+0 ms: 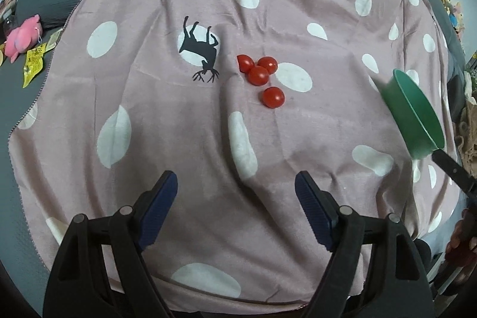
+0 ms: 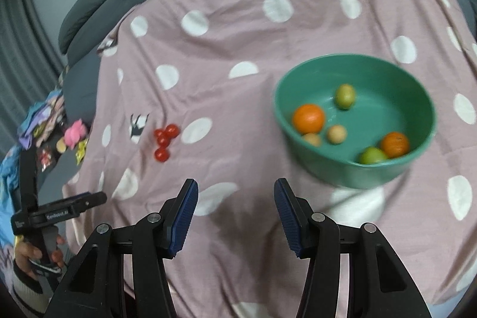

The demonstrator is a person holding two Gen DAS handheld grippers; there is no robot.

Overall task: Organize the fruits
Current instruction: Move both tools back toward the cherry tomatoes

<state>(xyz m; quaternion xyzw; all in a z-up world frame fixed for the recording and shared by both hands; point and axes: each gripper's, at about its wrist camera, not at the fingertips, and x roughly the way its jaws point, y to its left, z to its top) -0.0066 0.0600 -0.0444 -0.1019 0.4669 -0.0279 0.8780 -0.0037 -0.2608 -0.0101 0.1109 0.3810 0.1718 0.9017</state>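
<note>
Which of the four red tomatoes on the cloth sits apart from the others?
The tomato nearest the left gripper. The other three tomatoes are bunched together touching, while this one lies alone just below them in the left wrist view.

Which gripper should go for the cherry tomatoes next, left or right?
Left, probably. The left gripper is open and empty, with the cherry tomatoes straight ahead on the cloth. The right gripper, also empty, sits nearer the green bowl, tomatoes off to its left.

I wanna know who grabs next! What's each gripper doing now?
Left gripper: open, holding nothing.
Right gripper: open, holding nothing.
</note>
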